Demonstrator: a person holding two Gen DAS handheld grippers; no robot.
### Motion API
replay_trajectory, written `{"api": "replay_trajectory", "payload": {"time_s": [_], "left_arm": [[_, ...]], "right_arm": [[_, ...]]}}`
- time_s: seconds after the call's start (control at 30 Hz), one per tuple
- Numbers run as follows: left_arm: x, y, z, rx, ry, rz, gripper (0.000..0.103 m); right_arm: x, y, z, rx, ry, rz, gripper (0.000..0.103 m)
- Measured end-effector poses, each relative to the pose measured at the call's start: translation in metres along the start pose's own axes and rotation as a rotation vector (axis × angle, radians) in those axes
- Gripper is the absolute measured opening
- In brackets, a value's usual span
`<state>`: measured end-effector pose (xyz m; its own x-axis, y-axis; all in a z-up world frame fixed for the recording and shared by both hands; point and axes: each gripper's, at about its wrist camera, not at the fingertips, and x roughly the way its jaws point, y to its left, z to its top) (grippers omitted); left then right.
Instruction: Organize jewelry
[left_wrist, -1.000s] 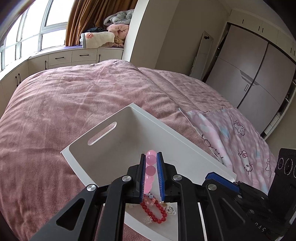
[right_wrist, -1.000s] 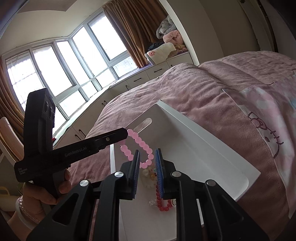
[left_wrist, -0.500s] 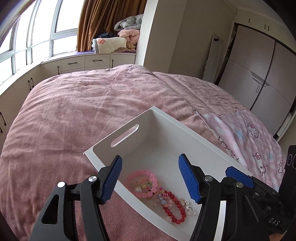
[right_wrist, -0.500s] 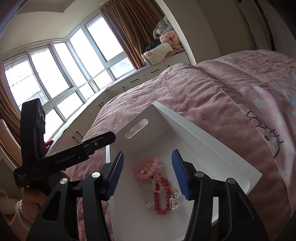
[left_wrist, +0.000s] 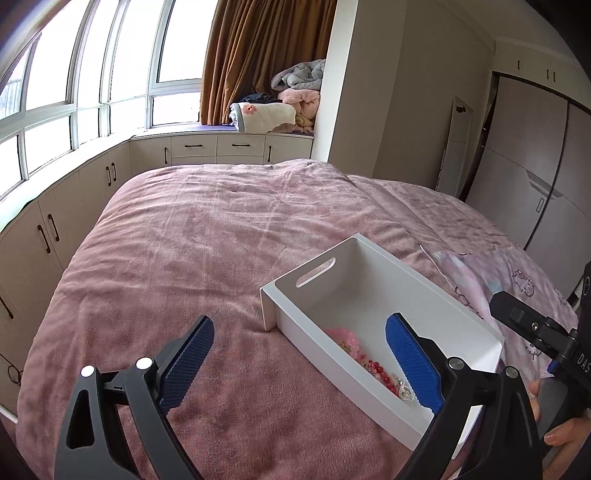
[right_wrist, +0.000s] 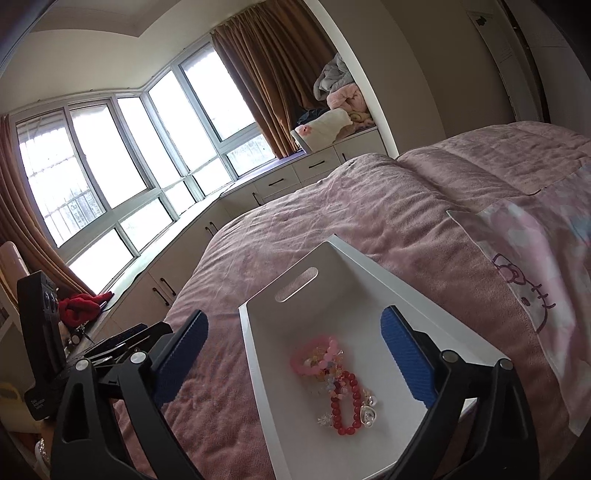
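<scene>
The left gripper (left_wrist: 299, 363) has its blue jaws wide apart and holds nothing. The right gripper (right_wrist: 293, 354) is wide apart and empty too. Both hang above the white plastic bin with a slot handle (right_wrist: 373, 280) on the pink fuzzy bed blanket (left_wrist: 207, 229). The pink bead bracelet (right_wrist: 314, 356) and red bead bracelet (right_wrist: 345, 404) lie piled inside it, probably so they stay together.
</scene>
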<state>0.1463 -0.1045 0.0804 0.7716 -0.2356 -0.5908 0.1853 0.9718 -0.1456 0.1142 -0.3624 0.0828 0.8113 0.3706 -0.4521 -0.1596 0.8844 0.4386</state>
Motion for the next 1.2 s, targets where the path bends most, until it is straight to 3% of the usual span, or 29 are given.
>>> {"api": "replay_trajectory", "payload": {"time_s": [0.2, 0.37, 0.57, 0.73, 0.97, 1.2], "left_arm": [[-0.026, -0.002, -0.014, -0.002, -0.041, 0.043, 0.099], [-0.035, -0.007, -0.031, -0.039, -0.042, 0.034, 0.099], [-0.042, -0.019, -0.055, -0.026, -0.059, 0.054, 0.099], [-0.056, -0.034, -0.071, 0.003, -0.119, 0.084, 0.099], [-0.066, -0.057, -0.091, 0.020, -0.161, 0.087, 0.099], [-0.056, -0.076, -0.101, -0.002, -0.158, 0.089, 0.099]], "right_arm": [[-0.022, 0.019, 0.006, -0.130, 0.032, -0.059, 0.098], [-0.040, 0.030, 0.002, -0.247, 0.041, -0.117, 0.098], [-0.058, 0.037, -0.013, -0.384, 0.036, -0.177, 0.098], [-0.069, 0.033, -0.032, -0.475, 0.022, -0.178, 0.098], [-0.075, 0.024, -0.056, -0.538, 0.029, -0.169, 0.098], [-0.082, 0.009, -0.053, -0.482, 0.003, -0.154, 0.098]]}}
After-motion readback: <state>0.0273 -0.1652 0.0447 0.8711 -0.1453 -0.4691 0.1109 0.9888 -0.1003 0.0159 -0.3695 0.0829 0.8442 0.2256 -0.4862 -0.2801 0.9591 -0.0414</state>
